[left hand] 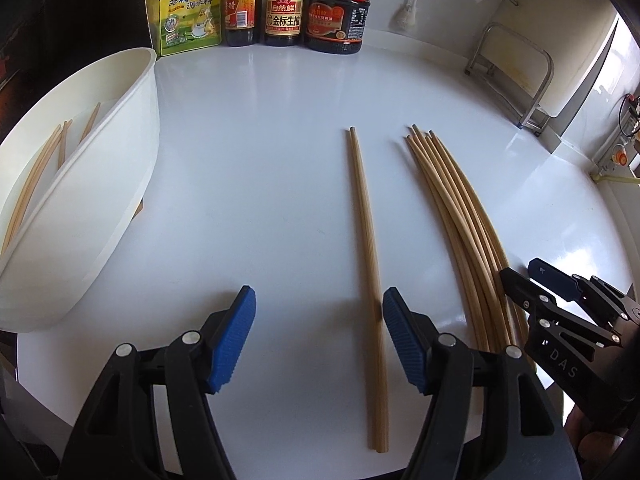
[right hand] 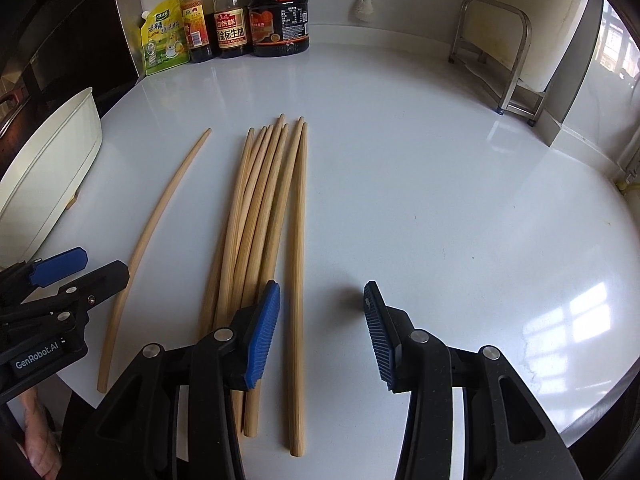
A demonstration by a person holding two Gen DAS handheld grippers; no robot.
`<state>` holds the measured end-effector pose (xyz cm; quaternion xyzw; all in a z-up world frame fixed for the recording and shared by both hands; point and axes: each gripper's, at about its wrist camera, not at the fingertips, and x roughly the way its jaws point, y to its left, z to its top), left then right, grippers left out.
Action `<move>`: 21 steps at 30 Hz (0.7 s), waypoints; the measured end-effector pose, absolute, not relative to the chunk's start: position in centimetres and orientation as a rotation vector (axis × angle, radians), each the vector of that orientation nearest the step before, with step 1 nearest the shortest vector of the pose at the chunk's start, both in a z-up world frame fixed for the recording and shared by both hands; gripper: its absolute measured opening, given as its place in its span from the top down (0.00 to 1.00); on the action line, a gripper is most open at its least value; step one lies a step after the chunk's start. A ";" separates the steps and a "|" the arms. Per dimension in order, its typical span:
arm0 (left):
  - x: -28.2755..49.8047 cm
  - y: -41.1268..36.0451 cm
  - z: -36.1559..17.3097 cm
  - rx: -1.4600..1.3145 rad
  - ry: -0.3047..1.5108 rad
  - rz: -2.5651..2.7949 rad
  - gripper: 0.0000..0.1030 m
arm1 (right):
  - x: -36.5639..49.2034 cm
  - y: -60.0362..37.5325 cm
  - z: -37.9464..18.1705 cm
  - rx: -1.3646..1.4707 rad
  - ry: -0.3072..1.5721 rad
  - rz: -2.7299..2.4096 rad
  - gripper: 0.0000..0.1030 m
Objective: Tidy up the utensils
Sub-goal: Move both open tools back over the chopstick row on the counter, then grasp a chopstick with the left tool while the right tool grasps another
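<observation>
On a white table (left hand: 280,140), the left gripper (left hand: 319,340) hangs spread over a separated chopstick pair (left hand: 366,264), seemingly lined up for the white holder (left hand: 120,168) at far left. The right gripper (right hand: 322,336), also spread and empty, straddles the loose bundle's (right hand: 264,208) right edge.

Home kitchen: glossy white tabletop (left hand: 260,160); soy sauce bottles (left hand: 283,4) and seasoning pouch (left hand: 191,16) along far wall; steel rack (left hand: 516,76) far right; wooden chopsticks (right hand: 272,216).
</observation>
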<state>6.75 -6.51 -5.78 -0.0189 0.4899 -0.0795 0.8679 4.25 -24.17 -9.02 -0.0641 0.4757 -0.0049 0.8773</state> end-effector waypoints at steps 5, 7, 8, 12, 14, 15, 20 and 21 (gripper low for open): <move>7.0 -6.7 -5.9 -0.038 1.023 -0.157 0.37 | 4.5 -24.4 -9.0 -0.139 0.982 -0.010 0.59; 7.2 -6.9 -5.9 -0.034 1.023 -0.153 0.37 | 4.6 -24.4 -9.0 -0.145 0.975 -0.013 0.59; 7.3 -7.0 -5.8 -0.034 1.026 -0.155 0.37 | 4.7 -24.5 -9.0 -0.147 0.971 -0.014 0.59; 7.8 -7.6 -5.7 -0.019 1.027 -0.155 0.37 | 5.0 -24.7 -9.0 -0.144 0.960 -0.016 0.59; 8.0 -8.1 -5.7 -0.007 1.028 -0.161 0.37 | 5.1 -24.7 -9.0 -0.146 0.953 -0.015 0.59; 8.0 -8.4 -5.8 0.001 1.029 -0.163 0.38 | 5.2 -24.7 -9.0 -0.146 0.951 -0.013 0.60; 7.8 -9.5 -5.8 0.041 1.022 -0.177 0.59 | 5.4 -24.3 -9.1 -0.158 0.946 0.007 0.67; 7.8 -9.7 -5.8 0.044 1.022 -0.182 0.66 | 5.4 -24.1 -9.1 -0.168 0.944 0.014 0.72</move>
